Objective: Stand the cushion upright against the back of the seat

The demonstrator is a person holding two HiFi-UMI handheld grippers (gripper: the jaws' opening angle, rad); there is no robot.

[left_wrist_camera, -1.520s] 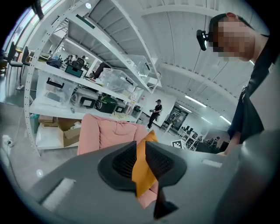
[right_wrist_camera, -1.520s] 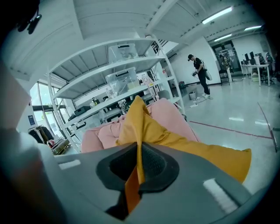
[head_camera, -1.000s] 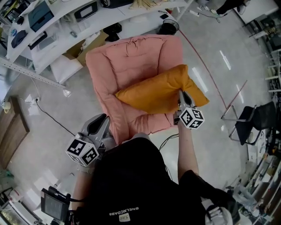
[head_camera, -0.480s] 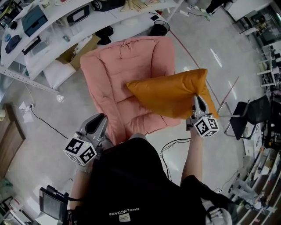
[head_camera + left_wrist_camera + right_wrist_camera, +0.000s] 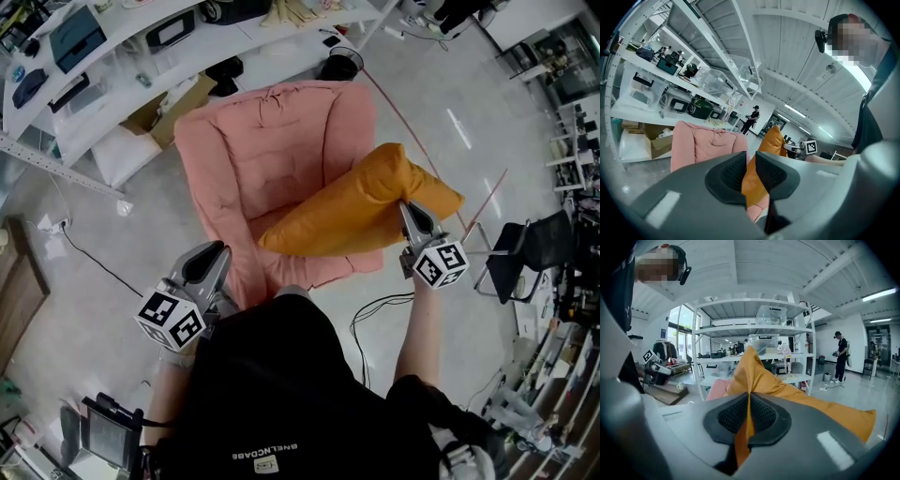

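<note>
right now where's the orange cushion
In the head view the orange cushion hangs over the pink seat, right of centre, pinched in the right gripper.

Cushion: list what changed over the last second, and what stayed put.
The right gripper, its fingers shut on the cushion throughout, lifted it and carried it rightward in the head view. The cushion went from lying across the chair to tilted, with its right end raised. The left gripper stayed by the chair's front, holding nothing. The chair did not move.
</note>
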